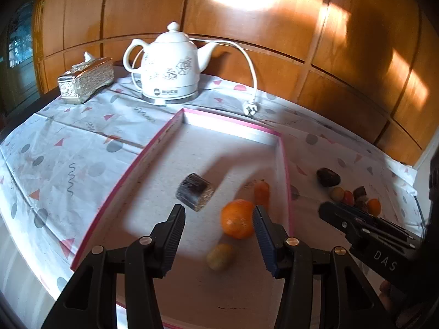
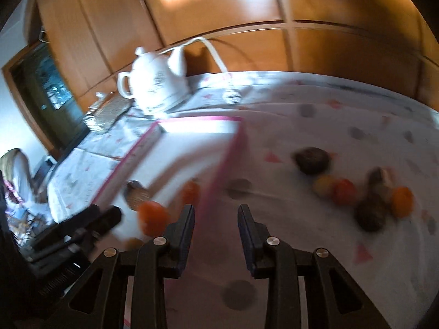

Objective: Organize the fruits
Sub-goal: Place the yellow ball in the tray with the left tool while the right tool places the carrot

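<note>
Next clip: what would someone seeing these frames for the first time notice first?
Probably the white kettle at the back of the table, bright against the wood panelling. Next, the pink-rimmed tray in the middle, holding an orange just ahead of the open left gripper. More fruit lies loose on the patterned cloth to the tray's right.

- Left tongs [image 1: 218, 213] hang open over the pink-rimmed tray [image 1: 153, 148].
- An orange [image 1: 237, 218], dark cylinder [image 1: 195, 191] and yellowish fruit [image 1: 221, 256] lie inside.
- More fruits [image 1: 354, 196] sit on the table [image 1: 68, 148] beyond.
</note>
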Motion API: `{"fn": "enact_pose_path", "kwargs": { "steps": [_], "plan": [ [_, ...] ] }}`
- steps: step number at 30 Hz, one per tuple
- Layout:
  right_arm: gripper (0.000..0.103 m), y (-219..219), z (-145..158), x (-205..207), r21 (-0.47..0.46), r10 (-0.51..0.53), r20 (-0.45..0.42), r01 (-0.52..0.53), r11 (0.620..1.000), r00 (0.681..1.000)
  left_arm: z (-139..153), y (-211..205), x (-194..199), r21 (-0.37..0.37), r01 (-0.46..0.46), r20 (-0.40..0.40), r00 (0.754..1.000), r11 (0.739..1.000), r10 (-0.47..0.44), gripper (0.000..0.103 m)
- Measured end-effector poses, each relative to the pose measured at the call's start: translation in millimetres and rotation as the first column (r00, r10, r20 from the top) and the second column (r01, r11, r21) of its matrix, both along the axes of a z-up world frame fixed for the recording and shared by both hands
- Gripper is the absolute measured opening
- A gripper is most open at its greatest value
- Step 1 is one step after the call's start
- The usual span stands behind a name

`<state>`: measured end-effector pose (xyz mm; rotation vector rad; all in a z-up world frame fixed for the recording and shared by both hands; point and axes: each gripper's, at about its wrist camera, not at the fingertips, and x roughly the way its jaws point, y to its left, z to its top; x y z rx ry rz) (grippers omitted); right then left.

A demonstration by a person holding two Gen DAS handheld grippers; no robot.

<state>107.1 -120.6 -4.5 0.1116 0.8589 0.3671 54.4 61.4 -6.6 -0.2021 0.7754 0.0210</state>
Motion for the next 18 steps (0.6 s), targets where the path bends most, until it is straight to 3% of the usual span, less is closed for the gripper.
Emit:
{"fn": "enact_pose_path", "kwargs": {
  "steps": [5, 18],
  "plan": [
    [0.033, -24.7, -6.4, -13.5, -0.054, -0.068, 0.012, 0.069, 0.996, 0.998, 0.5, -15.7, -2.7, 0.010, 0.038, -0.003, 0.999, 0.999, -0.038, 0.052],
    [0.035, -80.9, -15.8, -31.8, -0.085, -0.254, 0.018, 0.255, 0.963, 0.967, 5.9, -61.9, -9.3, 0.039, 0.186, 0.005, 0.983, 0.982, -0.186, 0.052]
  ]
}}
